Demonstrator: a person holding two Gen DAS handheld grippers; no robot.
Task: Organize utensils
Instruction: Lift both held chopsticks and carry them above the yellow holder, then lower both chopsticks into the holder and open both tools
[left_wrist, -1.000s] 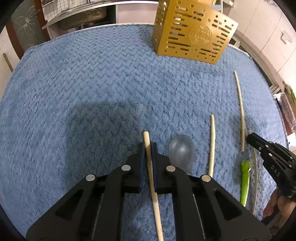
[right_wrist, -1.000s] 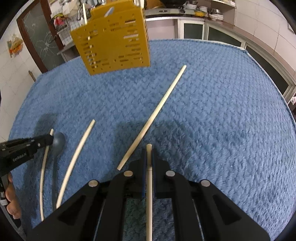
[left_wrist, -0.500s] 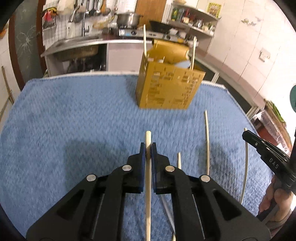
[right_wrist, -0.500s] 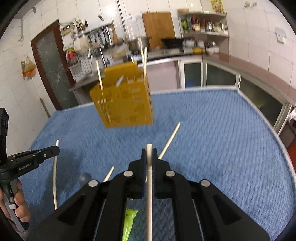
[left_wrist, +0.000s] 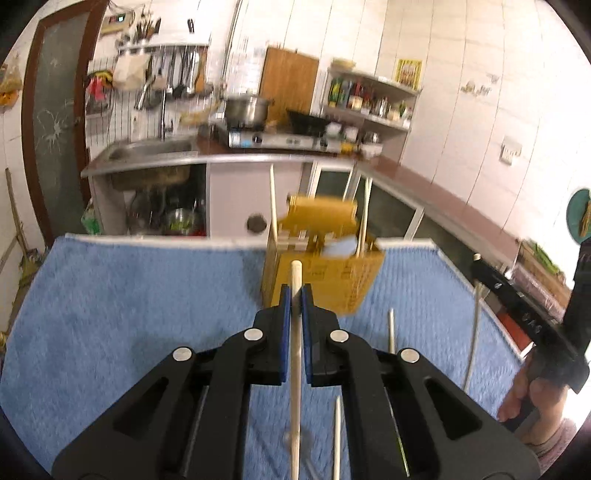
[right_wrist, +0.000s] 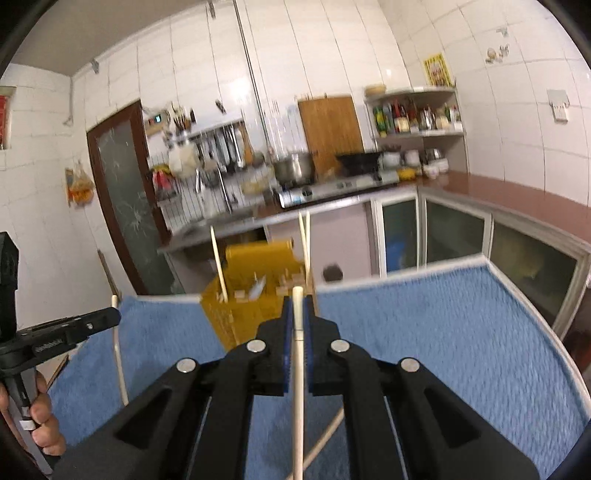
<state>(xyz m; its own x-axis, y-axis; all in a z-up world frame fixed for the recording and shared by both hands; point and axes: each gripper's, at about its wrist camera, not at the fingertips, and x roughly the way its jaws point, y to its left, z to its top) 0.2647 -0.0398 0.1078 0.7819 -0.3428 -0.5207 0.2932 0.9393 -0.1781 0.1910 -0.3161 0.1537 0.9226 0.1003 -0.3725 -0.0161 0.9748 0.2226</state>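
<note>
My left gripper (left_wrist: 295, 291) is shut on a pale wooden chopstick (left_wrist: 295, 354), held above the blue mat and pointing at the yellow perforated utensil holder (left_wrist: 332, 284). My right gripper (right_wrist: 297, 304) is shut on another wooden chopstick (right_wrist: 298, 387), also lifted and aimed at the holder (right_wrist: 251, 295). The holder stands at the mat's far edge with chopsticks (left_wrist: 272, 199) upright inside. Loose chopsticks (left_wrist: 390, 332) lie on the mat. The right gripper shows at the right of the left wrist view (left_wrist: 491, 280); the left gripper shows at the left of the right wrist view (right_wrist: 110, 315).
The blue textured mat (left_wrist: 129, 302) covers the table. Behind it stand a kitchen counter with a sink (left_wrist: 147, 151), a stove with a pot (left_wrist: 247, 109) and shelves of bottles (right_wrist: 413, 118). A curved chopstick (left_wrist: 474, 332) lies at the right.
Both grippers have lifted and tilted up from the mat with their chopsticks, so the views now look level at the holder and kitchen. The spoon and green utensil have left view.
</note>
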